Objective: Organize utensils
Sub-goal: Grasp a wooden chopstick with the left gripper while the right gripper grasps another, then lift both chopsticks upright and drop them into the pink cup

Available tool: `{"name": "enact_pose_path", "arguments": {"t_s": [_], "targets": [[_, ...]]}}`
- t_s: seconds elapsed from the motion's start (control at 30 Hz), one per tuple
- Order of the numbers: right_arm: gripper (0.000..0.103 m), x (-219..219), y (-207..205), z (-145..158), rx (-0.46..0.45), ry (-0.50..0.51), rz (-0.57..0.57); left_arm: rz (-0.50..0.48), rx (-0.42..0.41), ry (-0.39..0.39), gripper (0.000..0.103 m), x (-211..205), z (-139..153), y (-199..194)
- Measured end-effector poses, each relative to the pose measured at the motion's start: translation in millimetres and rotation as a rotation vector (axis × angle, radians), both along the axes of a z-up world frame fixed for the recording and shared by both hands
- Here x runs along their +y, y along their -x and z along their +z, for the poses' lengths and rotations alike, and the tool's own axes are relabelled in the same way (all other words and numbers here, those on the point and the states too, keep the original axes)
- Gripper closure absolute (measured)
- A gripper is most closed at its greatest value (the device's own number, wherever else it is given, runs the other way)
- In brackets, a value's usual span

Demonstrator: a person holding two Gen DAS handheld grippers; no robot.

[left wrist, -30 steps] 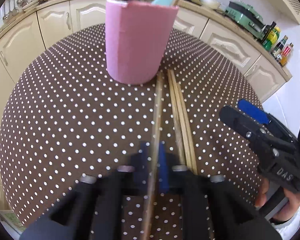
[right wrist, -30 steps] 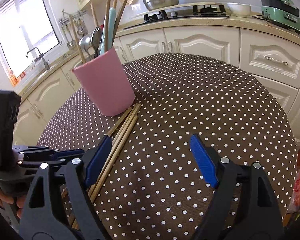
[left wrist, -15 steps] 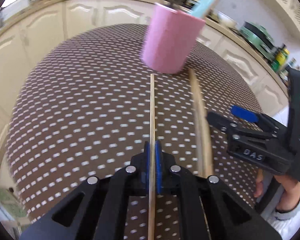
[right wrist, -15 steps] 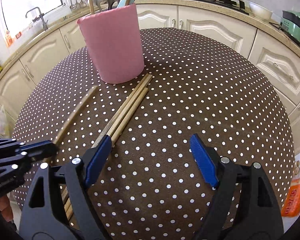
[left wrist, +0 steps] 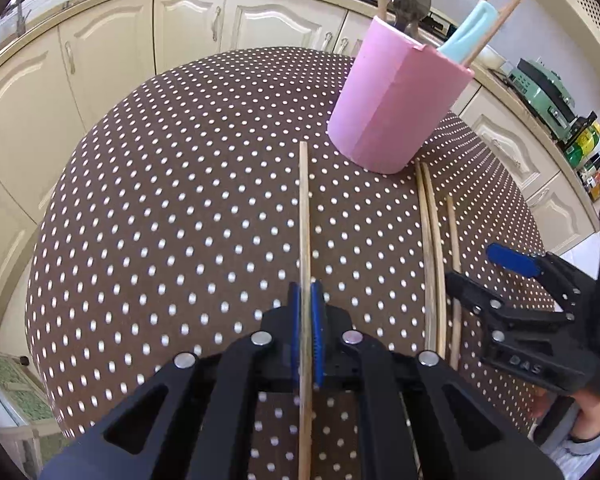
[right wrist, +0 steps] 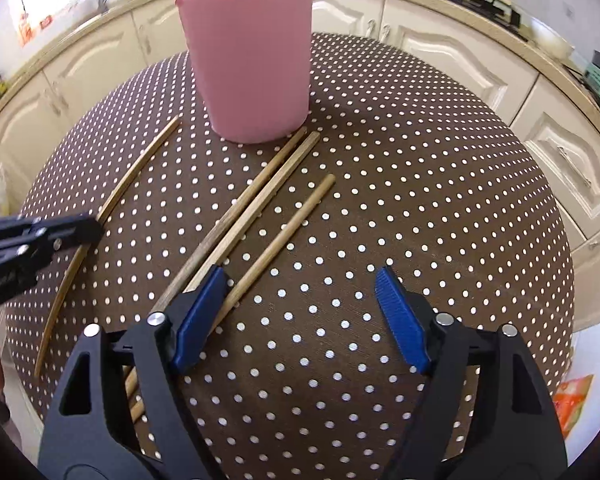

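Note:
A pink utensil holder (left wrist: 396, 108) (right wrist: 252, 60) with several utensils in it stands at the far side of the brown dotted table (left wrist: 160, 220). My left gripper (left wrist: 306, 308) (right wrist: 40, 236) is shut on one wooden chopstick (left wrist: 305, 216) (right wrist: 132, 184), whose tip points toward the holder's left side. Three more chopsticks (left wrist: 432, 240) (right wrist: 252, 208) lie on the cloth in front of the holder, one of them (right wrist: 288, 232) a little apart. My right gripper (right wrist: 300, 312) (left wrist: 484, 270) hovers over their near ends, jaws closing. The lone chopstick's end lies just inside the left finger, with no pad pressing on it.
Cream kitchen cabinets (right wrist: 440, 40) and a counter curve around the round table. A green appliance (left wrist: 544, 88) and bottles (left wrist: 588, 152) stand on the counter at the right. An orange packet (right wrist: 572, 400) lies on the floor past the table's right edge.
My left gripper carried its chopstick leftward, away from the other three. My right gripper swung over those three and its jaws narrowed. One chopstick now lies apart from the other two.

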State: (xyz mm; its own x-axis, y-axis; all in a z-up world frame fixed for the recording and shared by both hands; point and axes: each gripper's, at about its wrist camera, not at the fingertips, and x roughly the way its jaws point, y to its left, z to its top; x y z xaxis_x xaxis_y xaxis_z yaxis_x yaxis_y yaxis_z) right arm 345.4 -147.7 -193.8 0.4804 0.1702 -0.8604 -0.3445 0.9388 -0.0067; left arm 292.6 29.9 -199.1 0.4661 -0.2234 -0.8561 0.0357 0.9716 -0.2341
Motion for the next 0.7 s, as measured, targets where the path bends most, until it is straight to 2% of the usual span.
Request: {"name": "enact_pose_path", "arguments": {"t_s": [0.03, 0.1, 0.2, 0.3, 0.53, 0.63, 0.7], "targets": [[0.053, 1.1, -2.8, 2.3, 0.013, 0.011, 0.015, -0.001, 0.007, -0.004, 0.097, -1.4, 0.4, -5.1], [0.071, 1.8, -11.8, 6.1, 0.041, 0.02, 0.038, -0.007, 0.025, -0.018, 0.097, -4.0, 0.5, -14.6], [0.084, -0.7, -22.4, 9.2, 0.076, 0.009, 0.052, -0.015, 0.037, -0.021, 0.097, -7.1, 0.3, -24.9], [0.095, -10.3, -27.7, 12.1, 0.092, -0.035, 0.05, -0.017, 0.01, -0.005, 0.098, -7.7, 1.1, -23.9], [0.097, -39.8, -26.1, 18.4, 0.046, -0.151, 0.027, 0.026, -0.104, 0.094, 0.098, 9.7, 8.7, -1.0], [0.097, -51.3, -14.3, 29.3, -0.017, -0.222, 0.02, 0.04, -0.154, 0.123, 0.098, 19.4, 16.6, 13.4], [0.097, -61.4, -7.1, 41.8, -0.071, -0.282, 0.014, 0.045, -0.223, 0.135, 0.098, 21.0, 28.7, 23.0]]}}
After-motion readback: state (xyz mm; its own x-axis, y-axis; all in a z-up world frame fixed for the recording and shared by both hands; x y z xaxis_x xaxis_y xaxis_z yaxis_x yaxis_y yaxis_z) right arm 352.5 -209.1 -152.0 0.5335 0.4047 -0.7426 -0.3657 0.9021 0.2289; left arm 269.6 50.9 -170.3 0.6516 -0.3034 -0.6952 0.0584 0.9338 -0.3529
